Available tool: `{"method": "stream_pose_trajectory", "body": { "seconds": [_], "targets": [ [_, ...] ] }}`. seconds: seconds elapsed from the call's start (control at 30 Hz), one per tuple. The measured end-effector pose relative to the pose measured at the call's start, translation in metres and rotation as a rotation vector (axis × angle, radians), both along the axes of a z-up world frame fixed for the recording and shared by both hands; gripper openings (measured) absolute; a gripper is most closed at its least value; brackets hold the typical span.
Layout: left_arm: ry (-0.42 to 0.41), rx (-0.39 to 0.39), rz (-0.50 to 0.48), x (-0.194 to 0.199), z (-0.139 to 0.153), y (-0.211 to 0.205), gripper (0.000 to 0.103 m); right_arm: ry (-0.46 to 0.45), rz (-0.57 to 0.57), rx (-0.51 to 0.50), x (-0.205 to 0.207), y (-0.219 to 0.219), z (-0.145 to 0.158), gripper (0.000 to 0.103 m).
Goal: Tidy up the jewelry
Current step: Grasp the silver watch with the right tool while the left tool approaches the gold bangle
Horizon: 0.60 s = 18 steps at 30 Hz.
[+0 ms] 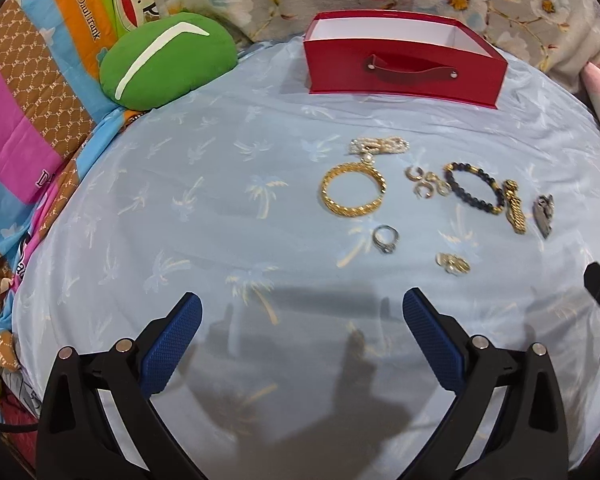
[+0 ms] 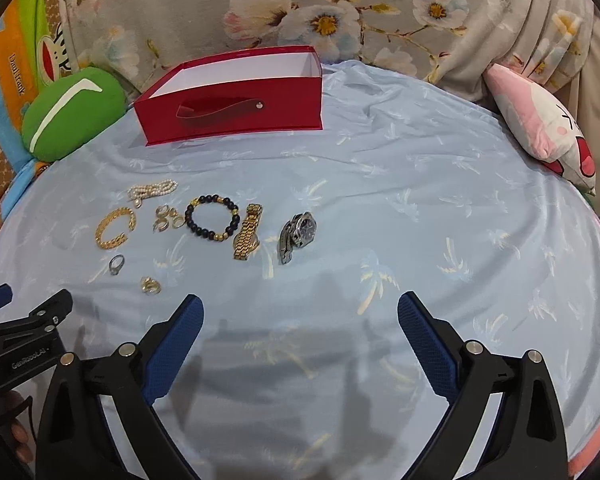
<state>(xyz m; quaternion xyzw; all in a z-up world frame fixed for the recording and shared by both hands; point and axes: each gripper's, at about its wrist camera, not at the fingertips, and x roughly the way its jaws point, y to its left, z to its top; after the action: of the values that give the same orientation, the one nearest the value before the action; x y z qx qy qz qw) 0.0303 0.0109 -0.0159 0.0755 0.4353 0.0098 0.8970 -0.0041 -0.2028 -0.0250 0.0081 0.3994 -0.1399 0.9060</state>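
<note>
Jewelry lies spread on a light blue sheet [image 1: 220, 208]. A gold chain bracelet [image 1: 354, 190] sits beside a pearl strand [image 1: 380, 145], a clump of gold earrings [image 1: 426, 182], a black bead bracelet [image 1: 476, 190], a gold watch [image 1: 514, 208] and a silver watch [image 2: 298, 232]. Nearer lie a silver ring [image 1: 386, 239] and a small gold piece [image 1: 454, 264]. An empty red box [image 1: 404, 60] with a strap handle stands behind them. My left gripper [image 1: 302, 312] is open, short of the ring. My right gripper [image 2: 300, 312] is open with nothing between its fingers, below the watches.
A green cushion [image 1: 168, 60] lies at the back left, against colourful cartoon bedding [image 1: 28, 100]. Floral fabric [image 2: 340, 8] rises behind the box. A pink and white plush pillow [image 2: 540, 120] rests at the right edge. Bare sheet extends right of the watches.
</note>
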Motion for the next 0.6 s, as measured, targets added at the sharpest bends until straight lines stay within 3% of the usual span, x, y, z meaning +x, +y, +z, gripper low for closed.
{"method": "stream_pose_trajectory", "body": {
  "seconds": [0.4,0.6],
  "targets": [
    [0.029,-0.011,0.042,0.033,-0.012,0.015,0.098,0.059,-0.005,0.119,0.06,-0.018,-0.033,0.057],
    [0.04,-0.037,0.035,0.044,-0.015,0.014,0.098,0.084,-0.023,0.153,0.074,-0.025,-0.047,0.05]
  ]
}}
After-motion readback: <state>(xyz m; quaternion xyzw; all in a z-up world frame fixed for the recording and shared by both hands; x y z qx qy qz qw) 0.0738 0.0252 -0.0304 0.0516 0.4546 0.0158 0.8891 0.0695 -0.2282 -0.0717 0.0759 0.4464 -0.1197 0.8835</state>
